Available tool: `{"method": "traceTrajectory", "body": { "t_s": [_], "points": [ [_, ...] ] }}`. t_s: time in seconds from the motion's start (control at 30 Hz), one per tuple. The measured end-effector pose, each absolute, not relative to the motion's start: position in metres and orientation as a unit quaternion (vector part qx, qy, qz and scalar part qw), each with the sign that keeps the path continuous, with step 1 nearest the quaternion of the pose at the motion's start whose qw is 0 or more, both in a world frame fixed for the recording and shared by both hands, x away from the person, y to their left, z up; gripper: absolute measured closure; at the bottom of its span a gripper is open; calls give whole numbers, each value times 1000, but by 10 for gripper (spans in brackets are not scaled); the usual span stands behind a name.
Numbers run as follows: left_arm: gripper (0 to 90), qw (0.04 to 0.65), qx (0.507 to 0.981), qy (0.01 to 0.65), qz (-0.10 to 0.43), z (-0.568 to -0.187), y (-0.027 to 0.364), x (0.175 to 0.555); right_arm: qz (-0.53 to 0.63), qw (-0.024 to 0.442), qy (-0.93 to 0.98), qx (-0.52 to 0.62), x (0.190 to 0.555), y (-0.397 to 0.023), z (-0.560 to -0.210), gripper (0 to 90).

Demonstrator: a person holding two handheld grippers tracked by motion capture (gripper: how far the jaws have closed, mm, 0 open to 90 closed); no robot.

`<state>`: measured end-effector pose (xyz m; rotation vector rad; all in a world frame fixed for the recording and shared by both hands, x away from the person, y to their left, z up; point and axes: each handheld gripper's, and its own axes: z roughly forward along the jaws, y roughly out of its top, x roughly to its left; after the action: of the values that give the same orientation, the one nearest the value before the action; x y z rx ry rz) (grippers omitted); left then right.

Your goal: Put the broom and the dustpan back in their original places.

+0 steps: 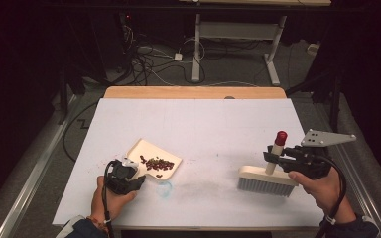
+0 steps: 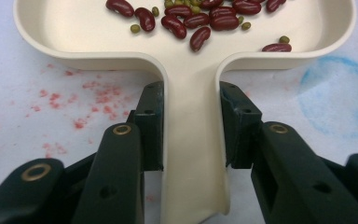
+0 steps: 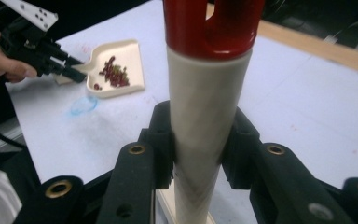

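A blue smudge [image 1: 164,189] and red stains [image 2: 86,100] mark the table [image 1: 203,124].

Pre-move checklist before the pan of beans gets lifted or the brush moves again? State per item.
1. Left gripper clamped on the handle of the cream plastic dustpan: ok, jaws on both sides.
2. Red kidney beans and small green beans inside the pan: ok.
3. Stray beans on the white table sheet: cannot tell; none seen.
4. Right gripper shut on the cream brush handle with red cap: ok.
5. White-bristled brush head apart from the pan: ok.
6. Pan level: cannot tell.
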<state>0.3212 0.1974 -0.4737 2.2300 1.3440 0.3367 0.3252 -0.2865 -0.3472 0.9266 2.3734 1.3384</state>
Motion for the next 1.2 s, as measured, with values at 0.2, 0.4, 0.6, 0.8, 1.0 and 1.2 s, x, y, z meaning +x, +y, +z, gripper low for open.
{"method": "traceTrajectory", "body": {
  "t_s": [0.2,0.4,0.6,0.8,1.0,1.2],
  "points": [
    [632,254,814,506,129,-474,200,324,461,126,816,325,339,-285,-353,696],
    [629,252,805,519,139,-475,198,323,459,127,816,326,360,-278,-358,692],
    [629,253,793,536,143,-475,198,328,457,111,814,341,385,-273,-365,683],
    [615,264,764,570,149,-478,204,334,437,106,815,366,411,-266,-376,661],
    [506,270,763,569,144,-478,196,329,408,111,806,414,437,-263,-393,631],
    [472,280,774,553,126,-477,190,321,370,133,808,438,456,-258,-405,606]
  ]
}}
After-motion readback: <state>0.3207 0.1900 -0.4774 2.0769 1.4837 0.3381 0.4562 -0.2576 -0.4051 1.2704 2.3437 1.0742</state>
